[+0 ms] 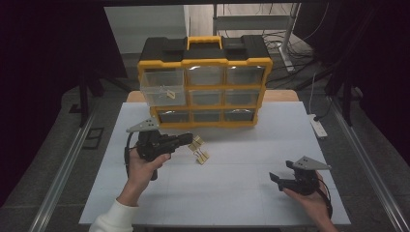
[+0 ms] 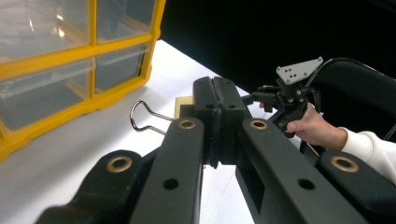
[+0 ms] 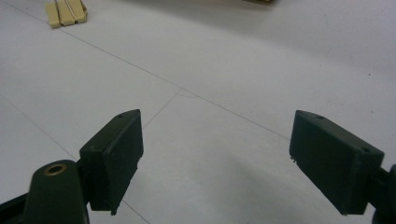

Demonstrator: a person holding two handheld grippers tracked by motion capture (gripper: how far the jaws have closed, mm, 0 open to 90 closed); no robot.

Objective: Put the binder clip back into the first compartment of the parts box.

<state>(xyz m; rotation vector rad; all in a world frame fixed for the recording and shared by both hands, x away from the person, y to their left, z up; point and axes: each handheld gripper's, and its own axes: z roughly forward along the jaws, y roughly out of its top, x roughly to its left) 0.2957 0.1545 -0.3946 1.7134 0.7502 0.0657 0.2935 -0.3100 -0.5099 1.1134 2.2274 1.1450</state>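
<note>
Item: binder clip, pinched in closed left gripper.

Left gripper [image 2: 219, 116] jaws pressed together on a cream binder clip [image 2: 183, 106], its wire handle jutting out at 9 o'clock. A second clip [image 1: 202, 157] lies on the white table [image 1: 232, 193] just below it. Right gripper [image 3: 215, 158] jaws stand apart, holding nothing. Yellow drawer cabinet [image 1: 205, 63] at 12 o'clock.

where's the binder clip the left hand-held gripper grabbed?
High view: the cream binder clip sits pinched in the left hand-held gripper, left of centre, just above a second clip on the white table.

Left gripper [image 2: 219, 100] fingers hide most of binder clip [image 2: 183, 106].
</note>
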